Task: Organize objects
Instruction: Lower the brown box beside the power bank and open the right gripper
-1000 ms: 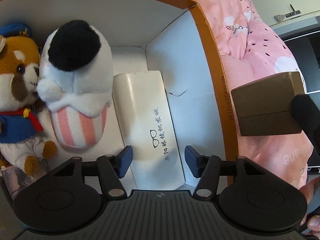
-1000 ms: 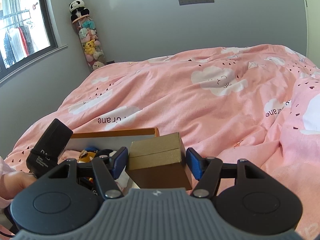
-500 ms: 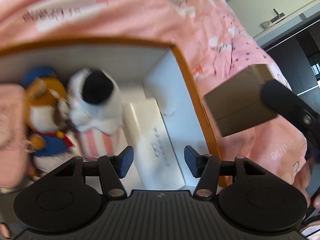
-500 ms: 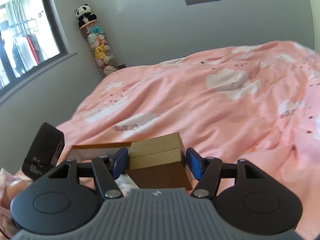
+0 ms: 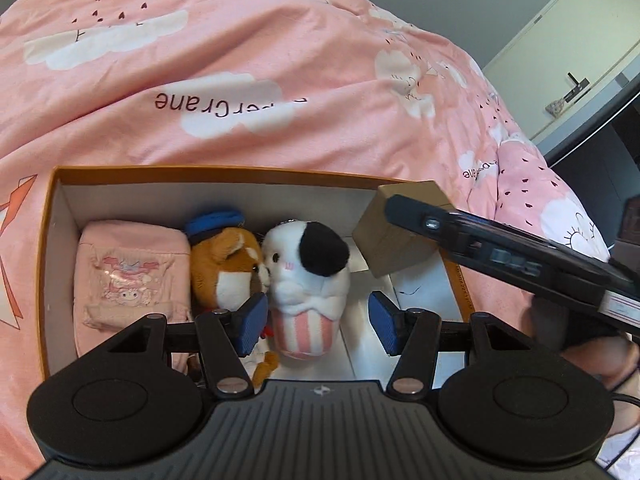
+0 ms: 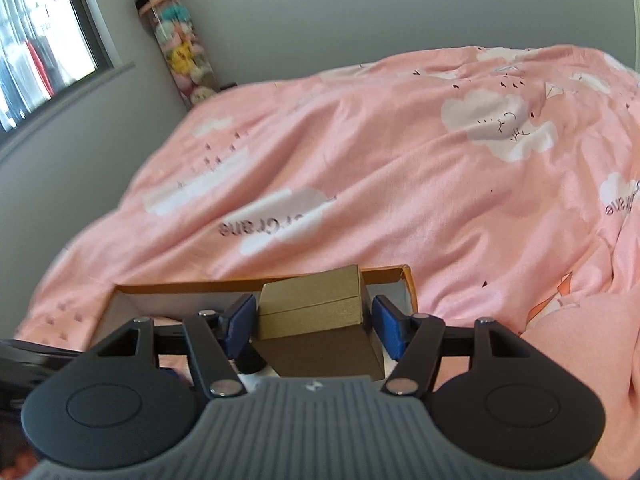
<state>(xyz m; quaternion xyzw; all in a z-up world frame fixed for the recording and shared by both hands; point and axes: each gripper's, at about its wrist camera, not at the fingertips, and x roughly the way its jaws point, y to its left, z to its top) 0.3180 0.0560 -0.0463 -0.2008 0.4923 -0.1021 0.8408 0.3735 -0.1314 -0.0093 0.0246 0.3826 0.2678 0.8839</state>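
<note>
An orange-rimmed white box [image 5: 48, 240] lies on the pink bedspread. Inside are a pink pouch [image 5: 128, 272], a brown plush with a blue cap [image 5: 228, 264], a white plush with a black patch [image 5: 308, 276] and a white glasses case [image 5: 360, 344], mostly hidden. My left gripper [image 5: 316, 322] is open and empty above the box's near side. My right gripper [image 6: 314, 324] is shut on a brown cardboard box [image 6: 316, 320], which hangs over the right end of the orange box [image 6: 384, 274]; it also shows in the left wrist view [image 5: 392, 244].
The pink bedspread [image 6: 400, 160] with cloud prints fills the surroundings. A clear tube of plush toys [image 6: 180, 40] stands in the far corner by a window [image 6: 40, 40]. A cabinet [image 5: 568, 60] stands at the right in the left wrist view.
My left gripper has pulled back and up, so the whole box now shows. My right gripper has carried the brown box from beside the orange box to over its right end.
</note>
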